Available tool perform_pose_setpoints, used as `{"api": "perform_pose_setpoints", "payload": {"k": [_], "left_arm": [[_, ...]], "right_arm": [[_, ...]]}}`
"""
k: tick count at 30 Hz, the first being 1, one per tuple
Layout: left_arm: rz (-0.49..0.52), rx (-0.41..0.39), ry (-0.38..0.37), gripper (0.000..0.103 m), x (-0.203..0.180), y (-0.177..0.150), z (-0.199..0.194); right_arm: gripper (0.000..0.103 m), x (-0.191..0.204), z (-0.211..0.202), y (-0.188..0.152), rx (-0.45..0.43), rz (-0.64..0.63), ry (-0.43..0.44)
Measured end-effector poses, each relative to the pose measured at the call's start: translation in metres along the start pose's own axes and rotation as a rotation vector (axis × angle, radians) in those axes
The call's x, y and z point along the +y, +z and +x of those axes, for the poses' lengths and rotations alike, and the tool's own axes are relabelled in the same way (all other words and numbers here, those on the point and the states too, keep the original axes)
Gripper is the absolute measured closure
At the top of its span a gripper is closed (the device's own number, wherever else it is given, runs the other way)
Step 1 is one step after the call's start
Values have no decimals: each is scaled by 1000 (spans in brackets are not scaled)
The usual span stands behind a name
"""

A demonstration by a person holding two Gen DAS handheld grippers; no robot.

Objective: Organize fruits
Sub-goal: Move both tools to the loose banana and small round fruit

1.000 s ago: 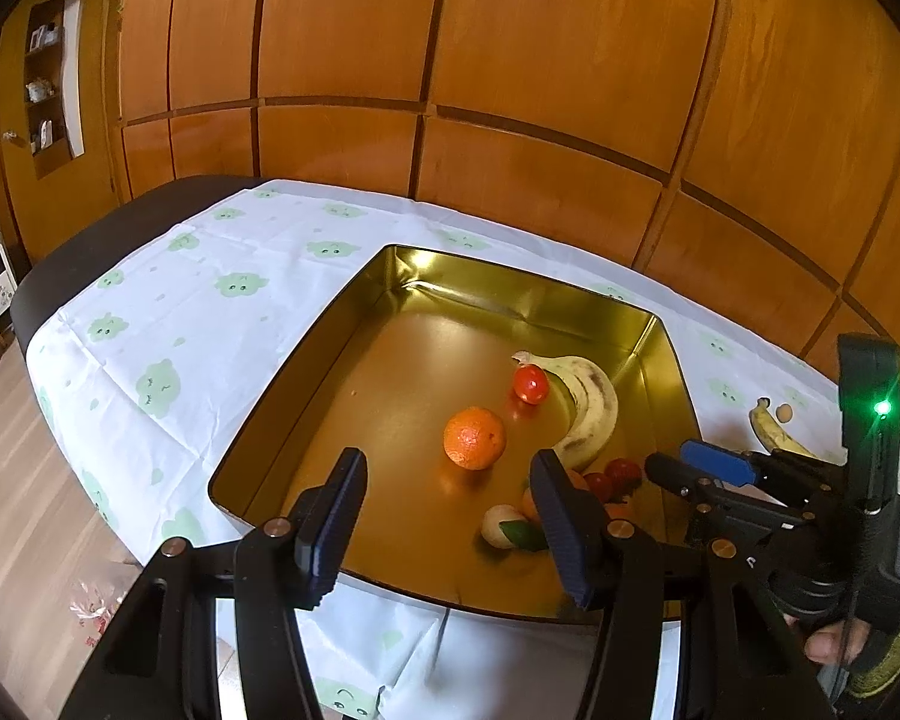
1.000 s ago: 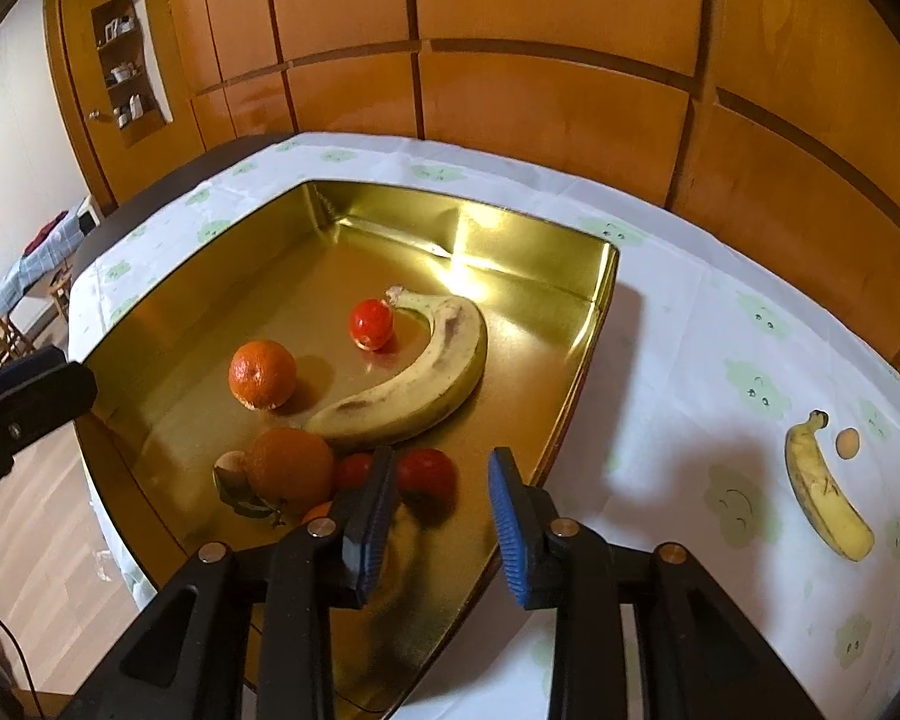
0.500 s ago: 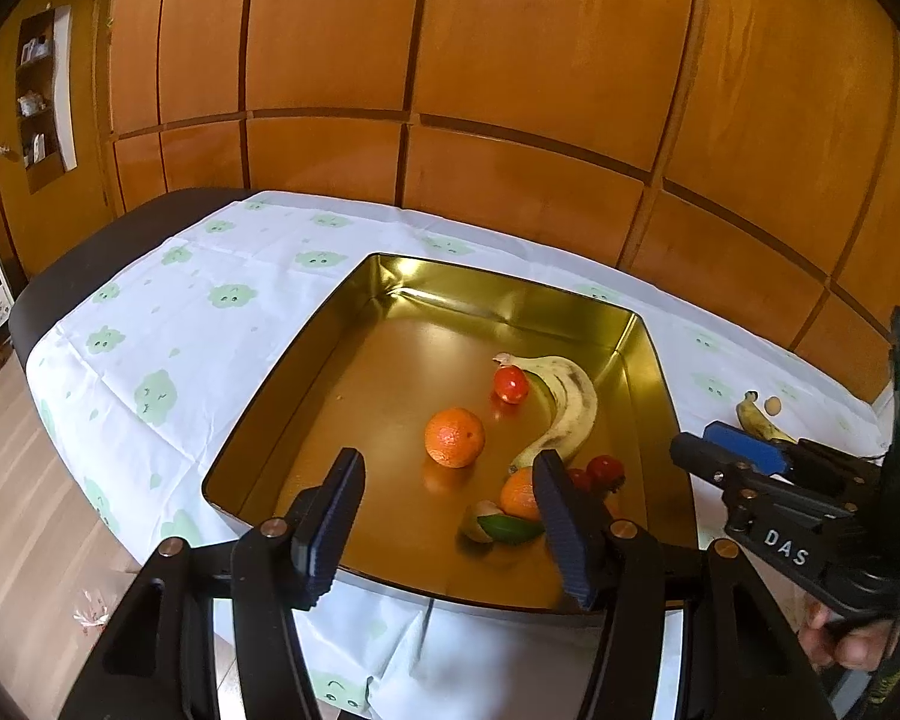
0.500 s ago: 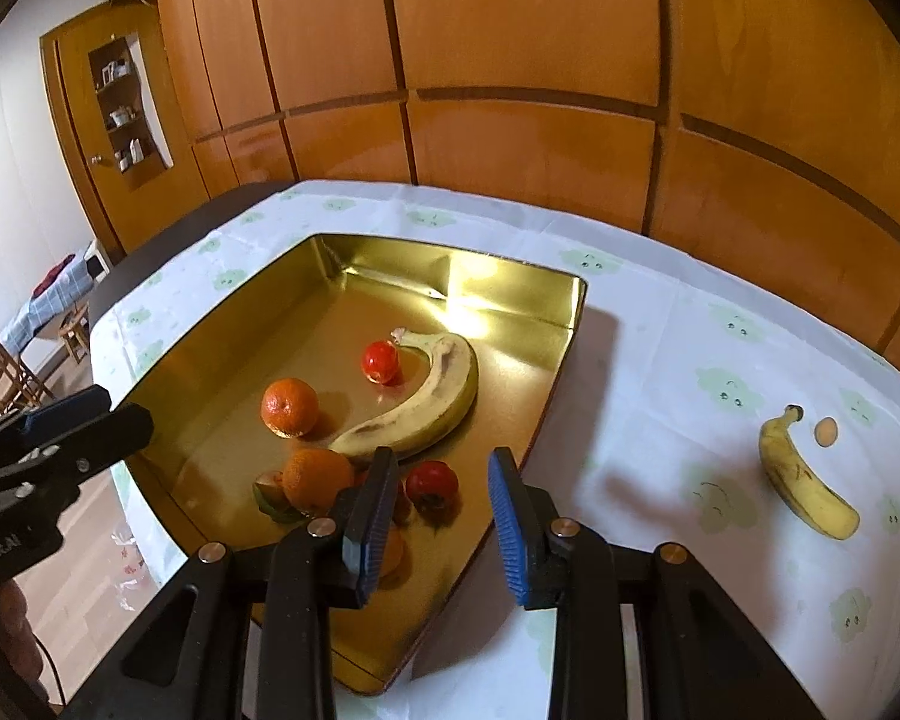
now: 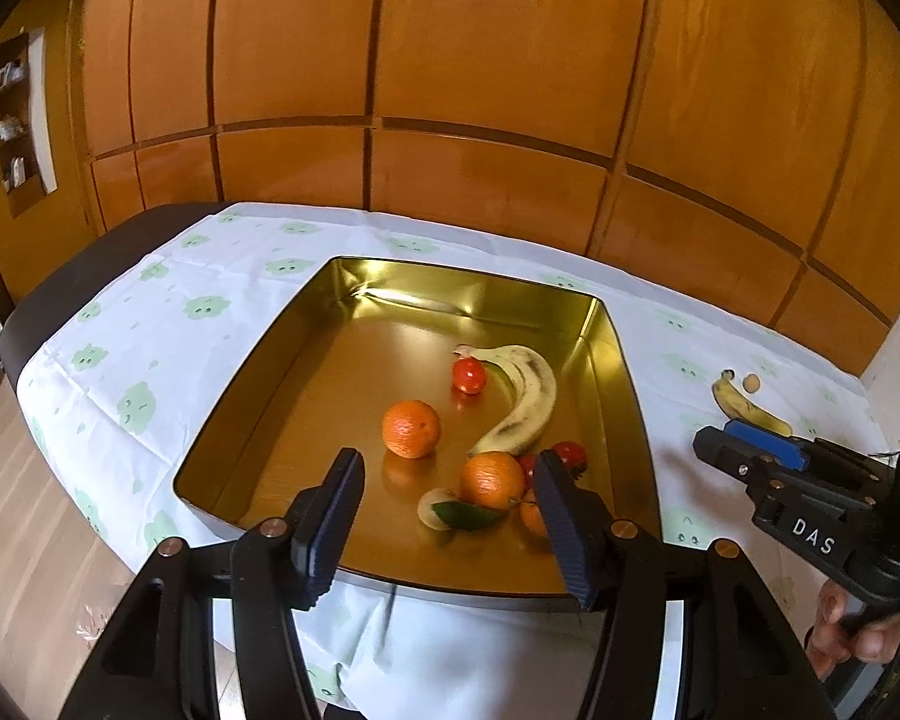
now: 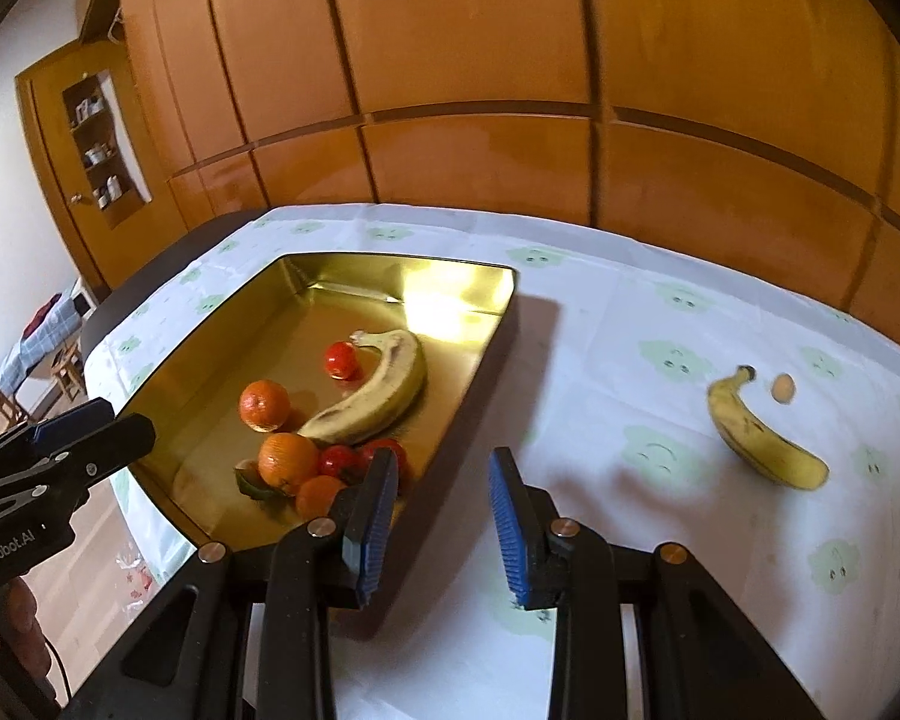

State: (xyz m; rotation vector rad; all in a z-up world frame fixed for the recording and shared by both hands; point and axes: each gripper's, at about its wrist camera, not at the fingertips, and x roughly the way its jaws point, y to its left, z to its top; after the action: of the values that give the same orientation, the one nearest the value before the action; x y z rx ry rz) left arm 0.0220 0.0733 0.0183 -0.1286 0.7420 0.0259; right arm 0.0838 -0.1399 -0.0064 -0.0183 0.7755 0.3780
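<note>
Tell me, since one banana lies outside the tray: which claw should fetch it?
Right. The right claw is empty, jaws apart, nearest the loose banana; the left claw hangs over the tray, farther off.

One gold tray (image 6: 468, 354) sits at centre-left of the right wrist view. Two bananas: one (image 6: 378, 390) inside it, one (image 6: 762, 438) at right on the cloth. Three oranges (image 6: 264, 403) (image 6: 288, 461) (image 6: 320, 495) lie in the tray, the third small and partly hidden. Three tomatoes (image 6: 340, 358) (image 6: 337, 459) (image 6: 390, 447) too. One small tan ball (image 6: 783, 387) sits just beside the right banana. One green leaf (image 5: 471, 515) shows low in the tray.
</note>
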Motion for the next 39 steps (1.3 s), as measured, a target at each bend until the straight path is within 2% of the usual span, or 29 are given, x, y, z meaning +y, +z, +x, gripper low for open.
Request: {"api": "perform_pose_setpoints", "payload": {"k": [11,25,32,35,39], "left_arm": [[73,11,-30,44,-32,-1,3],[220,51,-107,44,-100,-2,17],[300,82,-187,44,-144,2,31],[306,124,-250,44,-165,5,44],[329,164,-294,44,-192,8,62]], "right_arm": [[71,-46,-15,-18,-3,104,-68],[71,-120,-35,-54,3,265,-171],[71,-154,-48,-68,-8,339,-225],[71,-165,-52,-73,-13,364,-242],[71,-178,-57,-81,-16,394,-257]]}}
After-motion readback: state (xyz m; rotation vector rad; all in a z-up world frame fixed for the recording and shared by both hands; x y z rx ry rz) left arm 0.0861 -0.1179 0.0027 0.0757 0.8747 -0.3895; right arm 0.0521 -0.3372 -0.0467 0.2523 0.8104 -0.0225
